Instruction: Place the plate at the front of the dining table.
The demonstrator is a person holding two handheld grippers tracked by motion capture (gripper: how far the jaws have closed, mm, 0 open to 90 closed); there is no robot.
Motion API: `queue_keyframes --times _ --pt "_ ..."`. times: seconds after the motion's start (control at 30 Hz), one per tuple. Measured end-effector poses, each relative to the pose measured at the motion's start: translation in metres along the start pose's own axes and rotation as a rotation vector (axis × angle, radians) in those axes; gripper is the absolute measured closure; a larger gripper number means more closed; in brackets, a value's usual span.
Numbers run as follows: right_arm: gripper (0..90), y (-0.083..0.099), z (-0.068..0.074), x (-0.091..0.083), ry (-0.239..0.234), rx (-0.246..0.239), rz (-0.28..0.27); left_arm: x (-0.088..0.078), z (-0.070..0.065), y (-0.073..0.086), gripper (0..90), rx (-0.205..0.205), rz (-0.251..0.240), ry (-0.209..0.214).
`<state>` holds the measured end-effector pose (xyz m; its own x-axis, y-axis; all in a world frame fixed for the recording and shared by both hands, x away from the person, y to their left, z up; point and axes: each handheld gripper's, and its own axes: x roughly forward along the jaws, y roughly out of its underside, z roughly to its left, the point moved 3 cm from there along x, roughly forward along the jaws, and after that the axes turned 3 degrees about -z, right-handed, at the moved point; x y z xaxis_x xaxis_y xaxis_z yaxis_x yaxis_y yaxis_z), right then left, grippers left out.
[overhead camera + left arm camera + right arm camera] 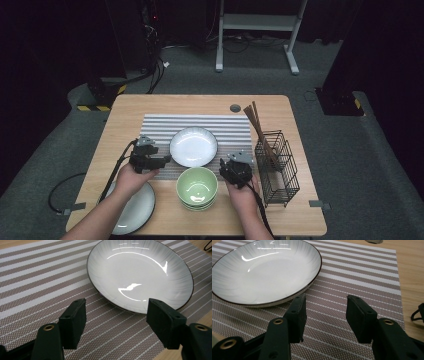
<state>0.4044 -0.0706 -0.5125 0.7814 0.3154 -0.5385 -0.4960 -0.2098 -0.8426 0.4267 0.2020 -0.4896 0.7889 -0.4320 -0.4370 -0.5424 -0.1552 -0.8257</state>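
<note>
Here the glossy white plate [140, 275], dark-rimmed and faintly ribbed, lies just beyond both grippers' wide-open, empty jaws.

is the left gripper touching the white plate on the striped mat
Apart. In the left gripper view the left gripper has open jaws short of the white plate, with striped mat showing between the pads and its rim.

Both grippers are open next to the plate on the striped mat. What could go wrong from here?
The white plate is glossy with a thin rim, so a pinch by the left gripper might slip. The right gripper sits close to the stack of green bowls; pulling back could nudge it. The second plate lies under the left forearm near the table edge and could get knocked.
</note>
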Motion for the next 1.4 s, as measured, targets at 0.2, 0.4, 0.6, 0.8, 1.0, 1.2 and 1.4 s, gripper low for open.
queue_keyframes --times 0.2,0.4,0.6,0.8,1.0,1.2,1.4 --pt "47.7 0.008 0.004 -0.008 -0.004 -0.018 0.011 -0.009 0.004 0.002 30.5 0.018 0.004 -0.025" --pt "47.1 0.018 0.007 -0.015 -0.003 -0.012 0.024 -0.020 0.006 0.001 29.8 0.020 -0.017 -0.042" --pt "47.1 0.023 0.008 -0.018 -0.003 -0.017 0.033 -0.025 0.003 0.010 29.8 0.052 0.011 -0.049" --pt "46.7 0.024 0.011 -0.023 0.000 -0.040 0.052 -0.030 0.001 0.015 30.4 0.062 0.059 -0.050" --pt "45.9 0.022 0.006 -0.034 -0.002 -0.015 0.056 -0.030 0.001 0.017 30.4 0.039 0.083 -0.056" --pt "43.7 0.030 0.001 -0.038 0.012 0.002 0.069 -0.030 0.001 0.020 31.3 0.037 0.133 -0.057" --pt "42.6 0.039 -0.003 -0.041 0.010 0.046 0.079 -0.027 0.000 0.023 31.6 0.054 0.187 -0.070"
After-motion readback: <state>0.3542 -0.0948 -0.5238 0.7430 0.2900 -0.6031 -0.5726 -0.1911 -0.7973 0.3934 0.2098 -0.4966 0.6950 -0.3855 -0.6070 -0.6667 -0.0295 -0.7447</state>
